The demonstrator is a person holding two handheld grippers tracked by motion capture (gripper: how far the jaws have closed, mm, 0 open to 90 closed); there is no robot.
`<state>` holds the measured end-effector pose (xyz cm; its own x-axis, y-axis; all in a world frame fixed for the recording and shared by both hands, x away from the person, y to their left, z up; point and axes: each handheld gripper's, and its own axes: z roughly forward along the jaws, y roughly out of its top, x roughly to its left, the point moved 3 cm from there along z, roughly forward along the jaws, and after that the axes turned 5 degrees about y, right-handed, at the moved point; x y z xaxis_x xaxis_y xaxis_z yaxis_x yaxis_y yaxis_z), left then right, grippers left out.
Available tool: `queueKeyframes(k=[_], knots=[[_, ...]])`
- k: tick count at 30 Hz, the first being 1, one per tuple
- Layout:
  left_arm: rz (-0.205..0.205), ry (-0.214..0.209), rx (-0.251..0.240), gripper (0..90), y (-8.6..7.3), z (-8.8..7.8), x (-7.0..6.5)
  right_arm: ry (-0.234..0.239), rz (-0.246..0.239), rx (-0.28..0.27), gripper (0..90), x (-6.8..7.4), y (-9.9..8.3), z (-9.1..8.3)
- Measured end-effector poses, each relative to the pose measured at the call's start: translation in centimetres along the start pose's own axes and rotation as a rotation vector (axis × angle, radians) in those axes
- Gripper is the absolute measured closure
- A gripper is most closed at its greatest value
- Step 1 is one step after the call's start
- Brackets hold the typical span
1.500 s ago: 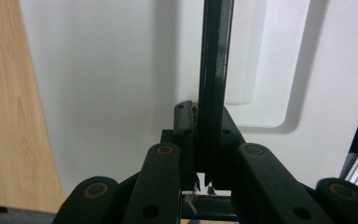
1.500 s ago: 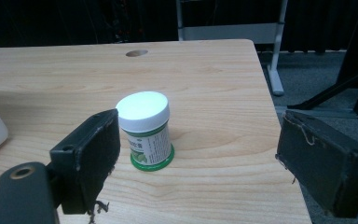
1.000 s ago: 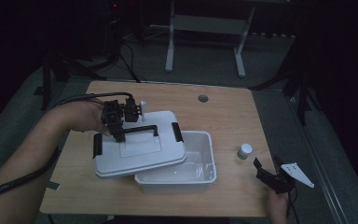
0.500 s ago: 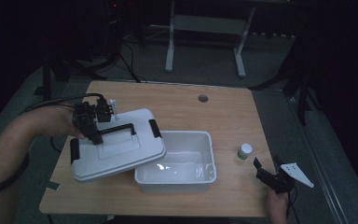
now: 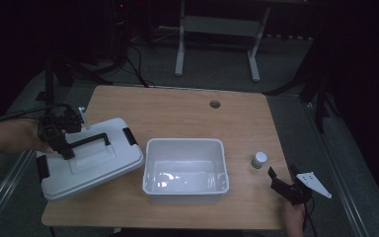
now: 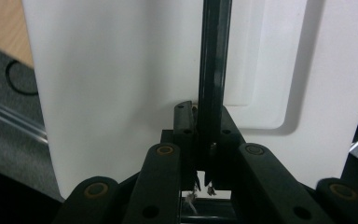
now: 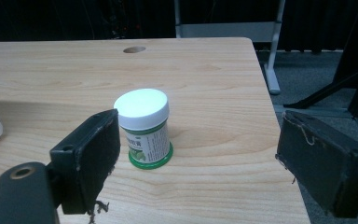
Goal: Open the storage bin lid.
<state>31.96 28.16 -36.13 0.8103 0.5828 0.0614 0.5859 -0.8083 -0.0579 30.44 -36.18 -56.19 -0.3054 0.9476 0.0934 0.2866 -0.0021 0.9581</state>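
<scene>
The left hand-held gripper (image 5: 64, 143) is clenched on the black handle (image 5: 90, 140) of the white lid (image 5: 89, 160), which sits at the left side of the worktop (image 5: 187, 111), its left end reaching past the worktop's edge, and lies just beside the open white bin (image 5: 185, 170), their near corners close together. In the left gripper view the jaws pinch the handle (image 6: 213, 70) from both sides, the bar running straight up between them over the lid's (image 6: 121, 84) flat top. The lid has black latches at its two ends. The right hand-held gripper (image 5: 288, 185) rests near the right front corner of the worktop, released, with its jaws spread wide. In the right gripper view those jaws frame a small jar (image 7: 144, 128) with a white cap and green label, standing upright on the wood and apart from both pads. In the high view the jar (image 5: 259, 159) stands between the bin and the right gripper, touching neither.
</scene>
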Motion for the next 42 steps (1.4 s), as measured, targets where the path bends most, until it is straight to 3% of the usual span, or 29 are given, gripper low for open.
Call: queueKeyframes(k=[7, 19, 31, 35, 42], knots=[[-0.053, -0.013, 0.021, 83.6, -0.9, 3.1, 1.3, -0.001, 0.0, 0.002, 12.9, 0.0, 0.0, 0.0], [-0.06, -0.089, 0.024, 83.6, 0.5, 9.5, 1.7, 0.001, 0.0, 0.002, 12.9, 0.0, 0.0, 0.0], [-0.057, -0.104, 0.036, 83.6, 1.8, 12.6, 1.5, 0.002, 0.001, 0.002, 12.9, 0.0, 0.0, 0.0], [-0.049, -0.116, 0.055, 83.6, 1.8, 13.9, 1.4, 0.002, 0.0, 0.003, 12.9, 0.0, 0.0, 0.0], [-0.049, -0.136, 0.046, 83.4, 1.9, 15.3, 1.3, 0.003, -0.002, 0.005, 12.9, 0.1, 0.0, 0.0]])
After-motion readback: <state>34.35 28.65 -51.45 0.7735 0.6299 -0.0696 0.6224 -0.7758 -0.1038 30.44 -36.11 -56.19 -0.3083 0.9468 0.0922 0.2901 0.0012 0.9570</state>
